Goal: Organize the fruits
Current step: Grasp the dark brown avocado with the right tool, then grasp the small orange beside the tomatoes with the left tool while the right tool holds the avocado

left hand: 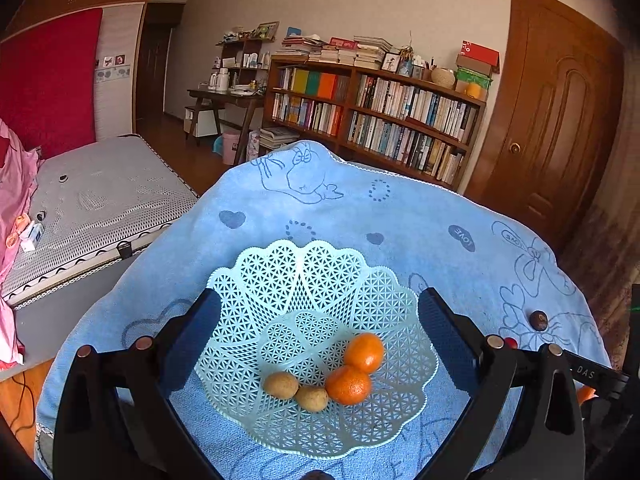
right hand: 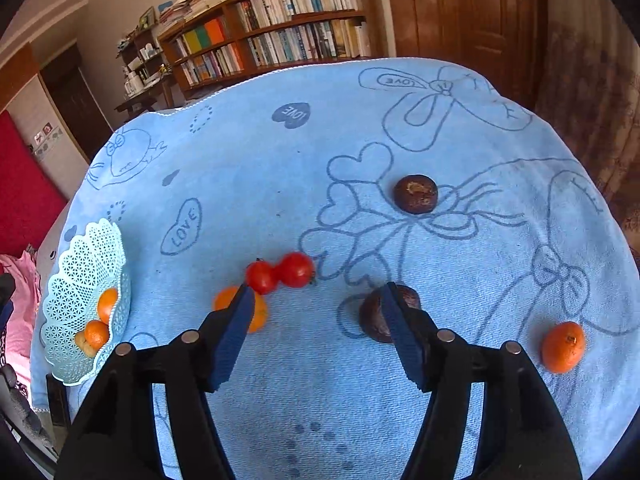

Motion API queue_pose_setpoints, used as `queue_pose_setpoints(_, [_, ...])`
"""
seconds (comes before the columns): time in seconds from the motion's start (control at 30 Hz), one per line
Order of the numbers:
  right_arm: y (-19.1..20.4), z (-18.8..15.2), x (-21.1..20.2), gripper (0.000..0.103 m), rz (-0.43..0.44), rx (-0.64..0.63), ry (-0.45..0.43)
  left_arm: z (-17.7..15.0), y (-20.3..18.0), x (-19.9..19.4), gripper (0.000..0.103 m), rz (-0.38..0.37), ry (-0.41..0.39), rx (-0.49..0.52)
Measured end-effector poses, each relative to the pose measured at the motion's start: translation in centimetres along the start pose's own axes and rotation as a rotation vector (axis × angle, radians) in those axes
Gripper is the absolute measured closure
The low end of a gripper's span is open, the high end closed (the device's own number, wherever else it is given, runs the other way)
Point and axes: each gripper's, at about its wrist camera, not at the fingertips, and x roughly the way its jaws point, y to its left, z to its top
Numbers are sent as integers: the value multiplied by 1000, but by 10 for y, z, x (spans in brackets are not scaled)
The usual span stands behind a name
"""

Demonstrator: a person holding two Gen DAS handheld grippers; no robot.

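Note:
A pale green lattice basket point(left hand: 280, 280) sits on a blue towel point(left hand: 400, 208). In it lie two mandarins point(left hand: 352, 384) and two small brown fruits point(left hand: 280, 384). My left gripper point(left hand: 320, 308) hangs open above the basket, holding nothing. In the right wrist view the basket point(right hand: 80, 280) is at far left. My right gripper point(right hand: 318, 292) is open over the towel point(right hand: 280, 160). Beyond its fingers lie two red tomatoes point(right hand: 280, 272). A mandarin point(right hand: 224, 300) shows behind the left finger, a dark brown fruit point(right hand: 372, 316) behind the right. Another dark fruit point(right hand: 415, 194) lies farther back, another mandarin point(right hand: 562, 346) at right.
A dark fruit point(left hand: 539, 320) lies on the towel at the right in the left wrist view. A bed point(left hand: 100, 200) stands to the left, a bookshelf point(left hand: 380, 116) and a wooden door point(left hand: 552, 104) behind. The towel's far edge drops off toward the floor.

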Motion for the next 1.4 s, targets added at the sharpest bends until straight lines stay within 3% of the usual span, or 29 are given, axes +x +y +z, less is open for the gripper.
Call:
queue_pose_setpoints(0.2, [-31,6,21,35,-27,79,52,-5,-12,1,3,-18,13,40])
queue_pose_setpoints(0.57, [-28,2,45,35,-98,28,81,-10,-21,4,3,-36,29,68])
queue_pose_setpoints(0.63, [-28,-1,49,42,-101,7,90,-12,-23,5,3,-37,34,72])
queue_pose_setpoints(0.67, [-27,-2,51,56,-109,-4,100,-12,-24,6,3,-39,37,74])
queue_pose_setpoints(0.7, [-27,-3,52,59,-126,-18,97,-13,-26,6,3,-41,40,77])
queue_pose_setpoints(0.87, [-29,-10,36,60,-106,-50,54,-20,-39,10,3,-61,61,105])
queue_pose_setpoints(1.4, [-69,-21,2,60,-18,27,-16,-62,-160,32,3,-218,138,393])
